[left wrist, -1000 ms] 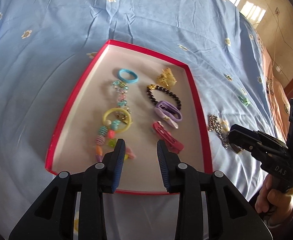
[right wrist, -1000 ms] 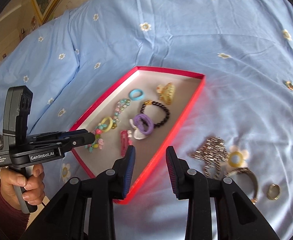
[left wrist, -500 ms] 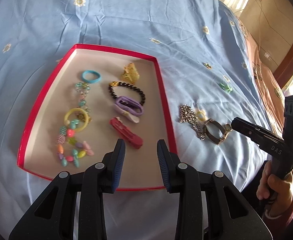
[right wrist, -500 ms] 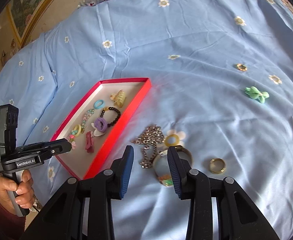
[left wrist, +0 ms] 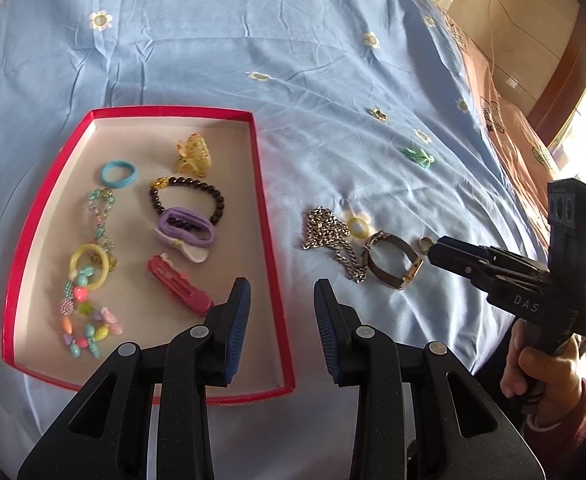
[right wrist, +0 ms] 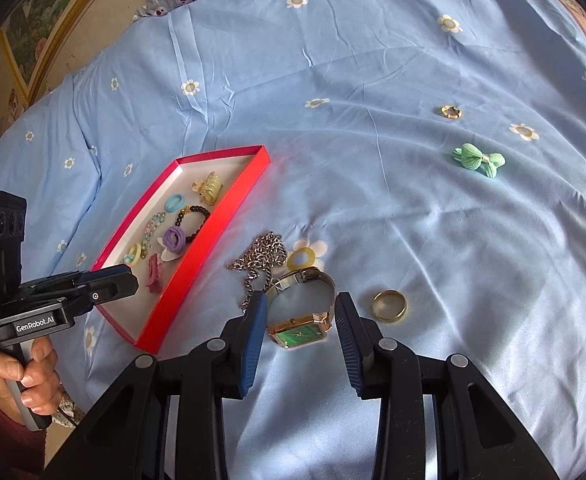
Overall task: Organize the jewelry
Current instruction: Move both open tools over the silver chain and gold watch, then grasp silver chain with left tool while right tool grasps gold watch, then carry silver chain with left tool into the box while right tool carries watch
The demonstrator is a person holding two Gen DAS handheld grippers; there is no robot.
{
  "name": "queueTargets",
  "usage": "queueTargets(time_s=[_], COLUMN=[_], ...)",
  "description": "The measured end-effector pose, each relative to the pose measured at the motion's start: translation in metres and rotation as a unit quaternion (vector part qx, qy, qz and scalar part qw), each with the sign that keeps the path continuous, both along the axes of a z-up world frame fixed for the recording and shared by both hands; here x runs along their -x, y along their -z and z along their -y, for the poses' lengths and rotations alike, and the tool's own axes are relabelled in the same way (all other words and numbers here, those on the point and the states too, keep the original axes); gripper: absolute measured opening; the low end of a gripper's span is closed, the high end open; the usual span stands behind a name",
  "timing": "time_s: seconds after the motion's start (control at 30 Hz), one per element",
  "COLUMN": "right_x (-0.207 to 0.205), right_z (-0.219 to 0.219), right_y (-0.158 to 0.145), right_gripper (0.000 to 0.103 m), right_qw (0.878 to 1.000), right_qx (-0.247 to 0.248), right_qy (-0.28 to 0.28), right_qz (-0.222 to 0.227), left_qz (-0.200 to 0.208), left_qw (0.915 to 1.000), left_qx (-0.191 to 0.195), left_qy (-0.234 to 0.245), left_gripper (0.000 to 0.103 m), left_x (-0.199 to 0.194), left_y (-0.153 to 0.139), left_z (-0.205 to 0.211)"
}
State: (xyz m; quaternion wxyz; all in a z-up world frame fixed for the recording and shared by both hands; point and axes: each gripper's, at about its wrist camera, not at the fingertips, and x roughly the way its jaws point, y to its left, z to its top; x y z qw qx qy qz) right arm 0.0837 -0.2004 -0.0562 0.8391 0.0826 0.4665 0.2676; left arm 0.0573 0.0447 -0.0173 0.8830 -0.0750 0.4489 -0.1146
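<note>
Jewelry partly sorted: red tray (left wrist: 271,280) frame left holds hair ties, clips, bracelets; watch (right wrist: 305,320), chain (right wrist: 261,260), ring (right wrist: 389,306), green bow (right wrist: 479,160) left on bed. Both grippers' fingers narrowly apart, empty; right gripper (right wrist: 299,330) straddles watch.

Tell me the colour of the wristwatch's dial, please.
The wristwatch has a green dial, clearest in the right wrist view.
</note>
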Motion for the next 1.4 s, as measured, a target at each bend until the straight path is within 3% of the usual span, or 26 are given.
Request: queueTargets(time_s=[0.43, 0.5, 0.53, 0.57, 0.6, 0.7, 0.83, 1.07, 1.1, 1.13, 1.2, 1.4], right_x=[-0.036, -0.036, -0.034, -0.034, -0.033, -0.03, -0.03, -0.033, -0.033, -0.033, -0.033, -0.031], right_z=[-0.022, -0.024, -0.026, -0.026, -0.024, -0.012, 0.009, 0.042, 0.044, 0.046, 0.049, 0.05], right_y=[0.031, 0.036, 0.036, 0.036, 0.036, 0.032, 0.023, 0.012, 0.011, 0.011, 0.01, 0.008], right_gripper=[0.035, 0.029, 0.012, 0.002, 0.002, 0.002, 0.002, 0.002, 0.002, 0.002, 0.002, 0.002], right_qw=[0.996, 0.995, 0.995, 0.994, 0.994, 0.997, 0.999, 1.0, 1.0, 0.999, 0.999, 0.999], right_qx=[0.061, 0.071, 0.081, 0.089, 0.091, 0.069, 0.039, -0.004, -0.007, -0.011, -0.017, -0.026], right_qy=[-0.05, -0.058, -0.059, -0.059, -0.057, -0.043, -0.014, 0.026, 0.029, 0.033, 0.039, 0.042], right_qz=[-0.029, -0.026, -0.017, -0.012, -0.008, -0.004, -0.001, -0.001, -0.001, -0.001, -0.002, 0.0], left_qz=[-0.007, -0.008, -0.009, -0.01, -0.013, -0.023, -0.034, -0.045, -0.042, -0.036, -0.033, -0.026], left_qw=[0.9987, 0.9981, 0.9978, 0.9974, 0.997, 0.9957, 0.9939, 0.9899, 0.9897, 0.9896, 0.9895, 0.9925], left_qx=[-0.025, -0.03, -0.033, -0.037, -0.041, -0.049, -0.059, -0.094, -0.097, -0.098, -0.097, -0.07], left_qy=[0.045, 0.053, 0.057, 0.061, 0.065, 0.075, 0.087, 0.096, 0.097, 0.099, 0.102, 0.096], left_gripper=[0.031, 0.031, 0.031, 0.031, 0.031, 0.031, 0.038, 0.038, 0.036, 0.024, 0.01, 0.008], left_x=[-0.03, -0.035, -0.037, -0.041, -0.045, -0.057, -0.073, -0.091, -0.092, -0.093, -0.094, -0.089], left_y=[0.003, 0.006, 0.007, 0.009, 0.011, 0.019, 0.03, 0.05, 0.051, 0.051, 0.052, 0.046], left_z=[0.033, 0.039, 0.042, 0.045, 0.048, 0.057, 0.072, 0.092, 0.094, 0.095, 0.094, 0.088])
